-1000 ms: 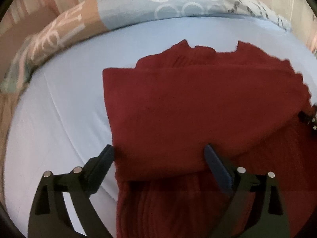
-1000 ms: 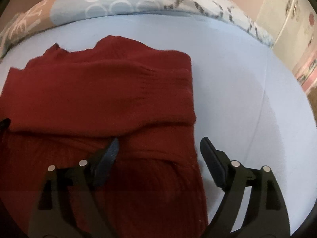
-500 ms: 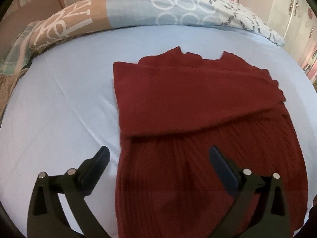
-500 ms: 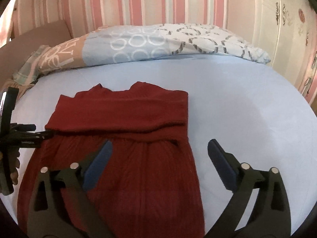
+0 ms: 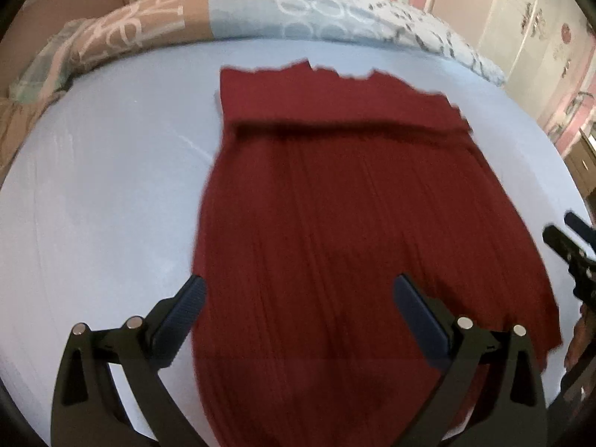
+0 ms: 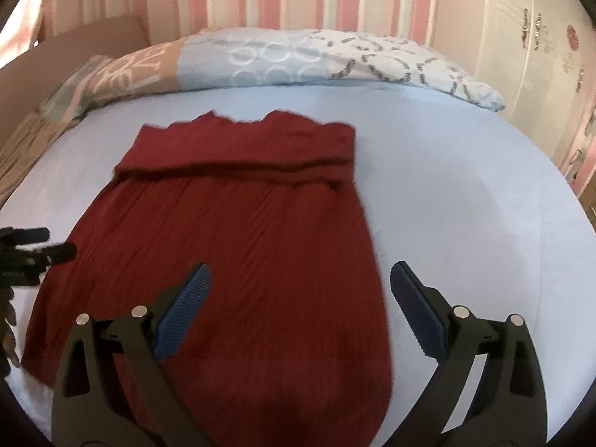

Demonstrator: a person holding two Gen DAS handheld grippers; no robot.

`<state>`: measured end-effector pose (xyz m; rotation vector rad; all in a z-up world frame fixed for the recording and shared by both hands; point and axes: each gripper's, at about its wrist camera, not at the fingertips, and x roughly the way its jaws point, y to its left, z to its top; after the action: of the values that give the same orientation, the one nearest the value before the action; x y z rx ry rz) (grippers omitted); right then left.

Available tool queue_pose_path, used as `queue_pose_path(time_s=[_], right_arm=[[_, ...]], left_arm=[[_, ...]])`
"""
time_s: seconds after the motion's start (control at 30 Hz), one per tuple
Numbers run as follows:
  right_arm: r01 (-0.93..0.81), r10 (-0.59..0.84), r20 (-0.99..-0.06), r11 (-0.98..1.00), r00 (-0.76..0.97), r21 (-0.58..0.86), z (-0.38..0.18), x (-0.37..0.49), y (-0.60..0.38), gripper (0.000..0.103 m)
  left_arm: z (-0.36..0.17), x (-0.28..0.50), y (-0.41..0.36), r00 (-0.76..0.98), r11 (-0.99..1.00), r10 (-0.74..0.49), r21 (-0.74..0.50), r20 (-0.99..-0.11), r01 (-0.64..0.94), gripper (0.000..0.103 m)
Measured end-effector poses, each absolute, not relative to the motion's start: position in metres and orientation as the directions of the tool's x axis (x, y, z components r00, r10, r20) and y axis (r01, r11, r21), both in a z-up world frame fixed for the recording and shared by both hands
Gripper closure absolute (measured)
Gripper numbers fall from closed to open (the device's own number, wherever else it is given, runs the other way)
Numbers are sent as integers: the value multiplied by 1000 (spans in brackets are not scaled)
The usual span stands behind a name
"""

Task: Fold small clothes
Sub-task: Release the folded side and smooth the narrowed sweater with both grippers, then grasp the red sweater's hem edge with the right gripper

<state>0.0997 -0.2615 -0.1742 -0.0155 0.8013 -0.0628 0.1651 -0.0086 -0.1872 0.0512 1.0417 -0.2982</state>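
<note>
How it will handle: I think the dark red ribbed knit sweater (image 5: 357, 231) is soft, floppy and light. It will sag and bunch when I lift it.
Where to grab: I would pinch its near bottom corners, one in each gripper.
How it looks: flat, with a band folded across its far end.
Where it is: on the pale blue bed sheet (image 6: 465, 201), near the patterned pillow (image 6: 290, 56).
Left gripper (image 5: 298, 309): wide apart, holding nothing.
Right gripper (image 6: 298, 298): wide, closing a little, holding nothing.
</note>
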Motion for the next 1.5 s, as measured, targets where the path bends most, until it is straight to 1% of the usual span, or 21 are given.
queue_pose_path(time_s=[0.07,0.23,0.37,0.47,0.63,0.7,0.8,0.9,1.0,1.17,1.47,1.5], right_arm=[[32,-57,-726,998,685,-48,-177,88,-255,11],[15,-79,-738,996,670,-94,-183,50,-240,11],[20,-105,-764,993,637,-120,-193,28,-239,11],[49,-93,-770,996,632,-80,-193,12,-247,11],[144,-107,-800,989,591,-26,-203,-3,-275,12],[184,-120,-814,983,568,-17,-207,-5,-285,13],[213,-99,-826,977,555,26,-208,-5,-292,14],[201,-110,-816,979,568,8,-203,-5,-287,14],[182,-109,-811,983,575,-3,-202,-5,-283,14],[151,-107,-805,988,584,-22,-201,-8,-275,14],[151,-109,-809,988,577,-26,-207,-10,-272,14],[151,-109,-810,988,576,-26,-207,-10,-272,14]], left_arm=[[-192,149,-11,464,958,-201,-75,-862,276,2],[-194,104,-15,472,950,-177,-26,-864,310,2],[-197,85,-12,469,952,-189,-44,-863,303,2],[-198,75,-4,482,965,-185,-66,-856,253,2],[-205,70,5,467,970,-213,-127,-858,207,2],[-207,68,1,459,970,-204,-116,-865,213,2],[-211,69,-7,452,968,-190,-88,-871,237,2],[-214,72,-8,438,964,-205,-104,-875,244,2],[-221,75,-12,413,968,-165,-66,-896,243,2],[-226,69,-15,428,969,-126,-18,-895,248,2],[-221,69,-8,410,974,-157,-73,-898,213,2],[-220,69,-8,412,974,-156,-72,-898,213,4]])
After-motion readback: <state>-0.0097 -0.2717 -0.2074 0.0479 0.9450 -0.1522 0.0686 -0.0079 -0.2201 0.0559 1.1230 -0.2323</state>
